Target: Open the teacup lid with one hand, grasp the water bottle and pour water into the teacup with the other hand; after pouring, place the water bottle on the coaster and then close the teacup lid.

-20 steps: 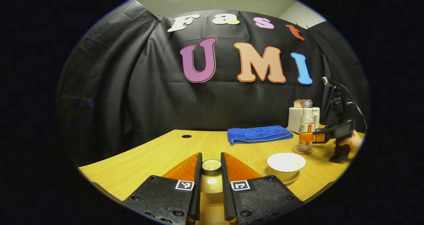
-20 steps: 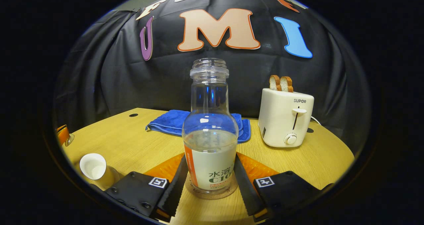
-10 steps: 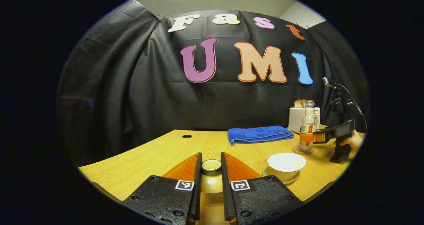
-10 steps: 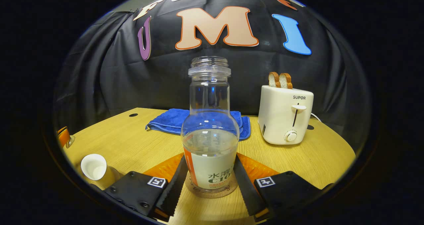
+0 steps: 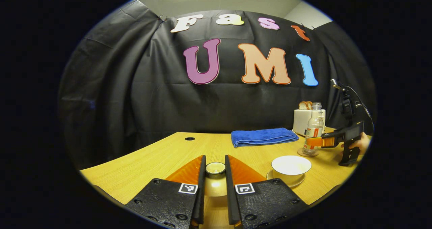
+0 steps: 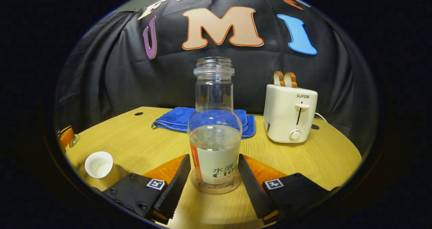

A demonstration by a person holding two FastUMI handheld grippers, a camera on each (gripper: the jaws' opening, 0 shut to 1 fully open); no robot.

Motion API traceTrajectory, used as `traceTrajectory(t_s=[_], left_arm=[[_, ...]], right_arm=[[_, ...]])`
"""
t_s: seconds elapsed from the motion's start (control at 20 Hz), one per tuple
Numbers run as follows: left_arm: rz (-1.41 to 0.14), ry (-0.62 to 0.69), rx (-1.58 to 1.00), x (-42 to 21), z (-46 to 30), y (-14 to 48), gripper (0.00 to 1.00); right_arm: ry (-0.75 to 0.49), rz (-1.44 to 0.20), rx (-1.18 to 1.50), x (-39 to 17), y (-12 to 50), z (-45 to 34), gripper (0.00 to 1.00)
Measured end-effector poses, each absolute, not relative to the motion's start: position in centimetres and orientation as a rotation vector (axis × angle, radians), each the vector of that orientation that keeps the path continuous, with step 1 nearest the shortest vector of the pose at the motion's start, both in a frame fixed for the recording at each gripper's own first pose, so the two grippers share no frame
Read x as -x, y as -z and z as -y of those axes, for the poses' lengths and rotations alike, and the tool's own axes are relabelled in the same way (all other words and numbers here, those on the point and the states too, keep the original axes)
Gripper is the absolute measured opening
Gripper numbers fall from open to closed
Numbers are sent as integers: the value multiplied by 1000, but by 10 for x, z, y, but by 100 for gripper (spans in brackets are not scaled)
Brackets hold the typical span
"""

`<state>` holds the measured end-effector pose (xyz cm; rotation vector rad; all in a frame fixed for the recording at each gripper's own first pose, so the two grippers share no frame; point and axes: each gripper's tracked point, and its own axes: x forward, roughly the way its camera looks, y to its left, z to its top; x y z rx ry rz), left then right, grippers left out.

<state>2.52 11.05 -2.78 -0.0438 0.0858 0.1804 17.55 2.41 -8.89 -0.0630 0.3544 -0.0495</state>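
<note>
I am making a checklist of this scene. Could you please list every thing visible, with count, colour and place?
water bottle: 1, clear, white label, uncapped, upright on the coaster.
coaster: 1, tan, under the bottle.
teacup: 1, white, open, on its saucer.
saucer: 1, pale, under the teacup.
teacup lid: 1, pale, between the left fingers.
towel: 1, blue, folded, back of table.
toaster: 1, cream, two bread slices inside.
table: 1, light wood.
left gripper: shut on the lid.
right gripper: open, fingers apart from the bottle.
hand: 1, holding the right gripper.
</note>
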Motion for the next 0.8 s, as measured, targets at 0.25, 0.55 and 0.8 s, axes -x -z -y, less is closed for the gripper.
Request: traceTrajectory(t_s=[0.25,0.55,0.8], left_arm=[[-86,-171,45,-26,-108,27,26],[-83,-125,47,-37,-82,27,24],[-82,-77,49,-53,-53,26,24]], right_arm=[[46,-310,62,-153,79,-18,90],[51,-229,61,-127,63,-13,91],[54,-174,53,-106,52,-8,89]])
